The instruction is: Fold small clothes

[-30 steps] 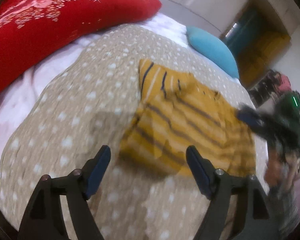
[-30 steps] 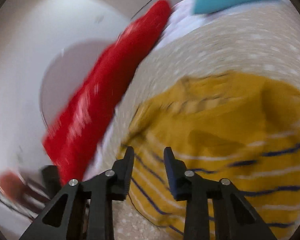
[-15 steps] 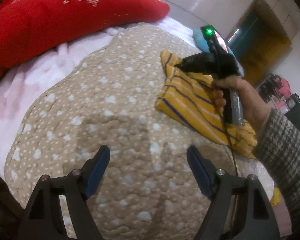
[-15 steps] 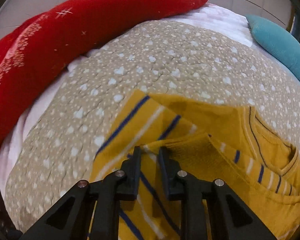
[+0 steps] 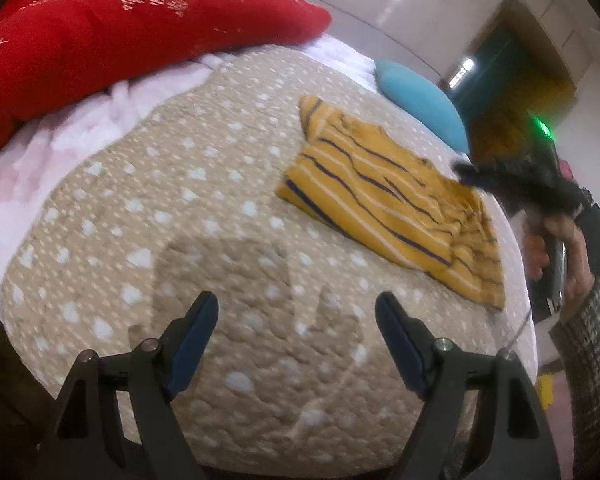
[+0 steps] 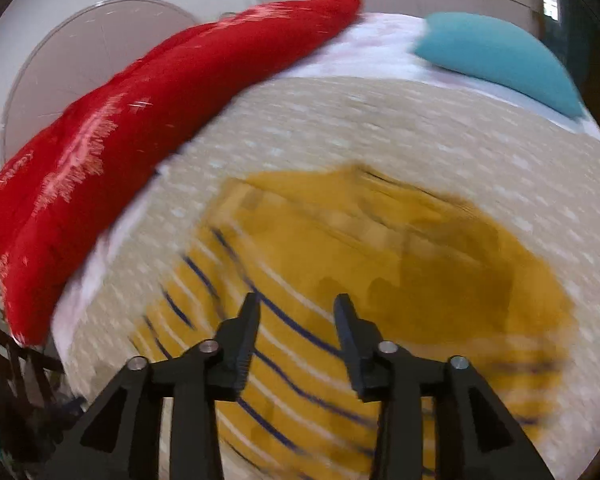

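A small yellow shirt with navy and white stripes (image 5: pixel 384 196) lies folded on the beige dotted quilt (image 5: pixel 204 208). My left gripper (image 5: pixel 296 340) is open and empty, low over bare quilt well short of the shirt. My right gripper (image 6: pixel 296 312) is open and empty, hovering just above the shirt (image 6: pixel 380 264), which looks blurred in the right wrist view. The right gripper also shows in the left wrist view (image 5: pixel 468 170), held by a hand at the shirt's right end.
A red embroidered pillow (image 5: pixel 120 32) lies along the far left of the bed, over a pale pink sheet (image 5: pixel 60 148). A teal pillow (image 5: pixel 420 100) lies at the far right. The quilt's front edge drops off below my left gripper.
My right gripper has let go of the shirt fold, opened, and pulled back to the shirt's right end. The shirt now lies flat. The left gripper has barely moved.
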A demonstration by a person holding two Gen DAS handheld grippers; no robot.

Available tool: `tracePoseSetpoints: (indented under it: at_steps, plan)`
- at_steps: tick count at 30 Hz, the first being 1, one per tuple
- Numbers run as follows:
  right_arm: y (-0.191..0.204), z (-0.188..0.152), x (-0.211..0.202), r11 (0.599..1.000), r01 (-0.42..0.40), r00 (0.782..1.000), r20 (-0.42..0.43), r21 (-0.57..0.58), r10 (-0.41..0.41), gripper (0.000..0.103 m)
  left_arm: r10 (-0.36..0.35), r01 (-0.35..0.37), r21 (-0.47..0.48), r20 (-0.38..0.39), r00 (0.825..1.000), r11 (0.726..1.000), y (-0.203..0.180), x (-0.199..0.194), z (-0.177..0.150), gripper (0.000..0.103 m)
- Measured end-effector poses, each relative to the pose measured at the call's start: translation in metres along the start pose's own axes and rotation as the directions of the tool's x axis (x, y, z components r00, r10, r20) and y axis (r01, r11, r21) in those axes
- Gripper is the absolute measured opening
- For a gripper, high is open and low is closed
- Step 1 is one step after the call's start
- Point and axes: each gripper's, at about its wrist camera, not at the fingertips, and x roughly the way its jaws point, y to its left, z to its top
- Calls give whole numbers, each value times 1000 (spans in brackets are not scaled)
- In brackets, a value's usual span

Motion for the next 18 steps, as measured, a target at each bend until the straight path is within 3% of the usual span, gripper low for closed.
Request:
tracePoseSetpoints:
  at_steps: [3, 6, 8, 10, 13, 15, 18]
  plan:
    - [-82, -30, -12, 982, 99, 994, -71, 161, -88, 47, -6, 6, 18, -23, 1000, 1000, -12, 4, -7, 80]
    - [-168, -64, -39, 891, 304, 952, -81, 339, -294, 48, -4, 6, 43, -36, 999, 999, -26, 4, -13, 80]
    - [-192, -77, -60, 847, 373, 924, -66, 379, -377, 49, 4, -2, 55, -37, 999, 998, -32, 4, -15, 80]
    - [-196, -90, -78, 869, 302, 946, -14, 391, -323, 49, 14, -12, 59, -40, 999, 998, -36, 5, -14, 80]
    - [-174, -108, -87, 918, 128, 984, 65, 375, -164, 49, 23, -20, 63, -43, 999, 998, -39, 13, -9, 80]
    - [-154, -122, -82, 935, 24, 994, 92, 355, -61, 51, 35, -32, 93, -30, 999, 995, -44, 19, 1, 80]
    - [-125, -141, -68, 947, -39, 994, 109, 317, 5, 52, 68, -70, 170, 16, 998, 983, -53, 32, 29, 80]
